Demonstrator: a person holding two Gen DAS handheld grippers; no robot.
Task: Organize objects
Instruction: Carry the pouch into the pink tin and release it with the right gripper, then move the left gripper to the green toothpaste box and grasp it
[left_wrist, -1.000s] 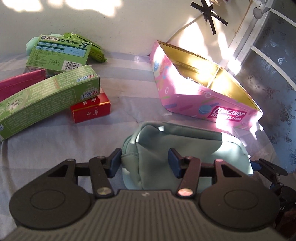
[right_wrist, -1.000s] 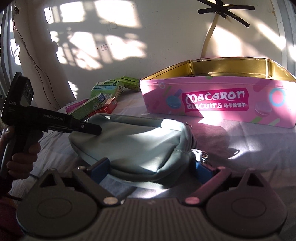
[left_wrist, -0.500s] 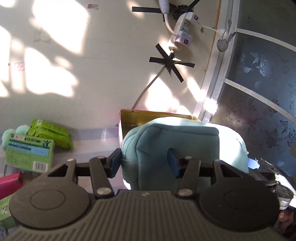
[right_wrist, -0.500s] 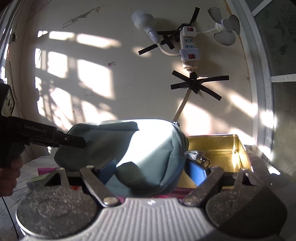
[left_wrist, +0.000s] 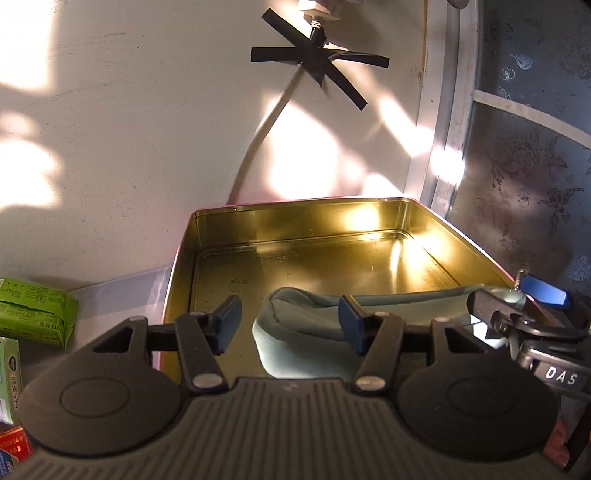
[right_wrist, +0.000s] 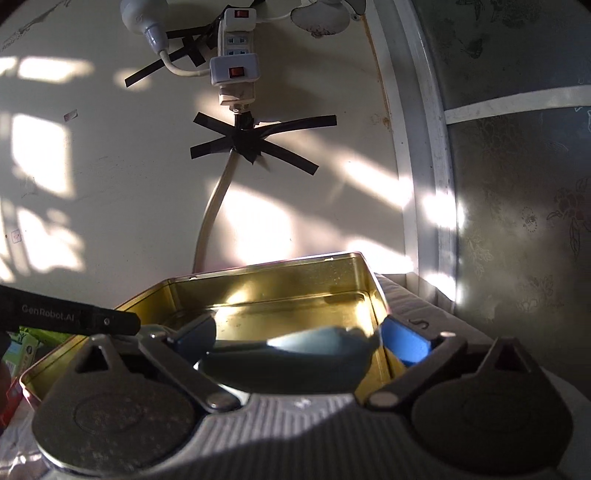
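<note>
We find the teal pouch (left_wrist: 306, 314) lying low inside the gold-lined tin (left_wrist: 369, 221), at its near end, with the far floor of the tin bare and sunlit. The pouch runs crosswise between both tools.

Left gripper (left_wrist: 288, 321): jaws spread wide. The pouch's left end sits in the gap; the right pad looks to rest against the fabric, the left pad stands clear of it. No squeeze that we can see.

Right gripper (right_wrist: 299, 336): jaws also wide apart, the pouch's other end lying between them. The right pad seems to meet the pouch's tip; whether it presses we cannot tell.

Outside the tin, green packets (left_wrist: 33, 314) lie to its left. On the wall behind, a white cable (right_wrist: 210, 214) is fixed with black tape (right_wrist: 255, 142) below a power strip (right_wrist: 236, 55).
</note>
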